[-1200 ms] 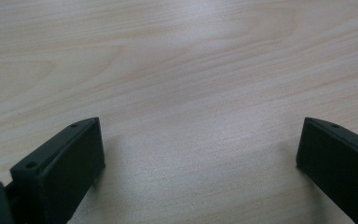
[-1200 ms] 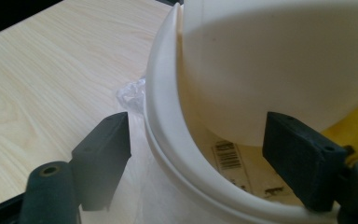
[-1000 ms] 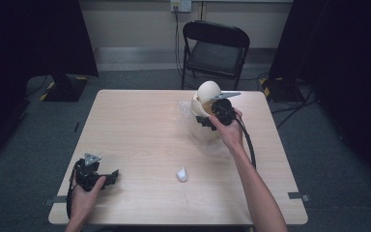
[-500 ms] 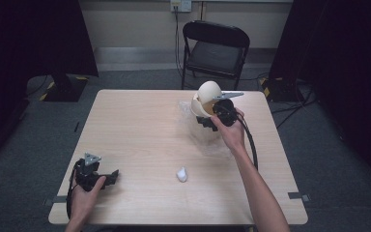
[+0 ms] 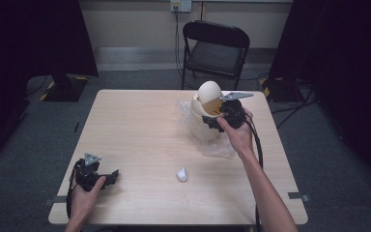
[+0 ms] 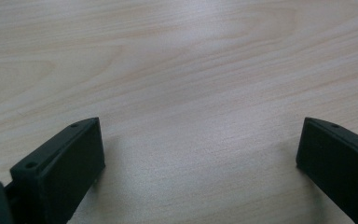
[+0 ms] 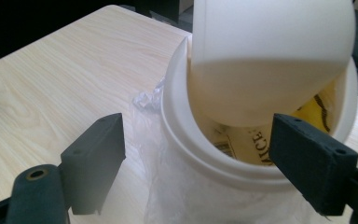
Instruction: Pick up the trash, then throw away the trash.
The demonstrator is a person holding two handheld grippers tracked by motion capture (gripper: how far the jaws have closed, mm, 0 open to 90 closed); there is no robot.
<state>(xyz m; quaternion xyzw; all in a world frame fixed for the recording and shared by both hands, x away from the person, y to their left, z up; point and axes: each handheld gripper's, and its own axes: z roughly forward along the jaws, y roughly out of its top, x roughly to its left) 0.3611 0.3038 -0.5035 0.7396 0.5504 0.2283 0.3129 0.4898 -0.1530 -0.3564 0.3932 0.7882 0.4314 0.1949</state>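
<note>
A white bin [image 5: 203,123] stands at the table's far right on a clear plastic bag [image 5: 216,149]. Its domed swing lid [image 5: 209,91] is tipped open, and yellow packaging [image 7: 317,108] with dark print shows inside. My right gripper [image 5: 211,120] is at the bin's near rim, open, its jaws either side of the opening [image 7: 196,140] and holding nothing. A small crumpled white wad [image 5: 181,174] lies on the table toward the front. My left gripper [image 5: 107,177] rests open on the bare wood [image 6: 191,93] near the front left corner.
A black folding chair [image 5: 215,48] stands behind the light wooden table [image 5: 135,125]. Dark curtains hang on both sides. Cables trail from each gripper. Bare tabletop stretches between the two grippers.
</note>
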